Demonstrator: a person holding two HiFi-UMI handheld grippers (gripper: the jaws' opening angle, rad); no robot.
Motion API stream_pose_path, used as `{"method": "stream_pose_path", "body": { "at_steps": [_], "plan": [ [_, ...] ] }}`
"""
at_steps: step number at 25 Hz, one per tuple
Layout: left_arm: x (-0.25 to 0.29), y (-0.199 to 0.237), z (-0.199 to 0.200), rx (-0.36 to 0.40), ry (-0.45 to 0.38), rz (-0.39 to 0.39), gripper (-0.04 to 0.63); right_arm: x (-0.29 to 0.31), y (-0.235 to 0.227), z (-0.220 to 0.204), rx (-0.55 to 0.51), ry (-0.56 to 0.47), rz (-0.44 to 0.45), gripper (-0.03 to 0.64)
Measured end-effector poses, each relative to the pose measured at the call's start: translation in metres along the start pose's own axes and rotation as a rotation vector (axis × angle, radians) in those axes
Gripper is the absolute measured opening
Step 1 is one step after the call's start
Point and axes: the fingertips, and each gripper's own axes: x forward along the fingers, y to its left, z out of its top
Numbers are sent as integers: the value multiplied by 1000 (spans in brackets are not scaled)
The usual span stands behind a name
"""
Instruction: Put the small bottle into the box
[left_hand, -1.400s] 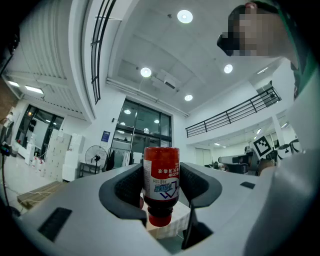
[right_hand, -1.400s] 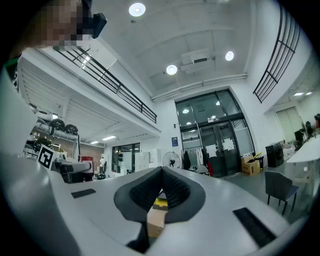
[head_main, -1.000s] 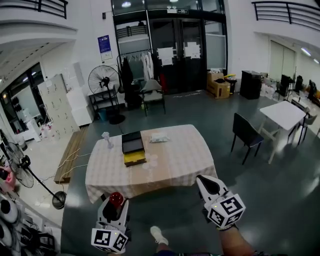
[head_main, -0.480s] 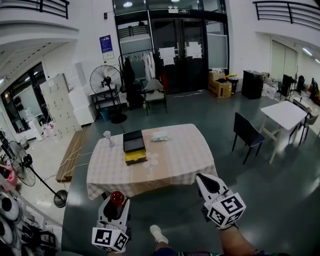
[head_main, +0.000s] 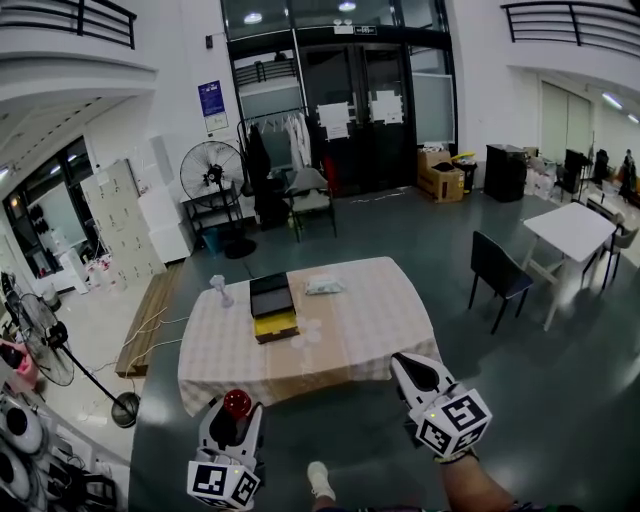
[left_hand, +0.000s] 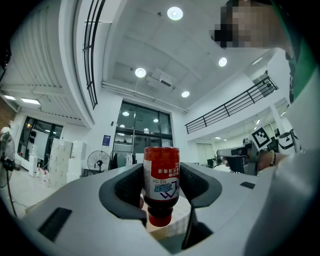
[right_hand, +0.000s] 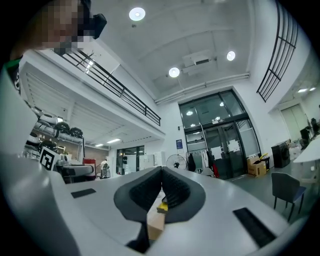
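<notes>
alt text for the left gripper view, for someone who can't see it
The left gripper clamps a small red bottle with a white label, cap lowest in the picture, between its dark fingers. Behind are bright ceiling lights, glass doors and a standing fan.

Left tool (head_main: 236, 412), right tool (head_main: 408, 366): grey, black-padded, marker cubes (head_main: 450, 422).

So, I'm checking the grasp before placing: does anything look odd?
Yes: the small bottle, clamped in the left gripper, shows upside down in the left gripper view, with its cap lowest and its print inverted.
</notes>
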Motion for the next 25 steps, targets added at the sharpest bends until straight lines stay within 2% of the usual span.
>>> {"method": "stream_pose_path", "body": {
  "at_steps": [9, 13, 16, 20, 25],
  "plan": [
    [36, 46, -12, 0, 0, 5, 239, 58, -5, -14, -4, 28, 9, 8],
    [67, 68, -14, 6, -3, 7, 239, 90, -16, -16, -8, 48, 3, 8],
    [95, 92, -19, -21, -6, 10, 239, 124, -24, -18, -11, 58, 11, 8],
    [131, 120, -28, -43, 25, 19, 239, 169, -33, -20, -20, 83, 22, 8],
    [172, 153, -35, -35, 59, -10, 239, 224, -44, -19, -26, 98, 9, 8]
  ]
}}
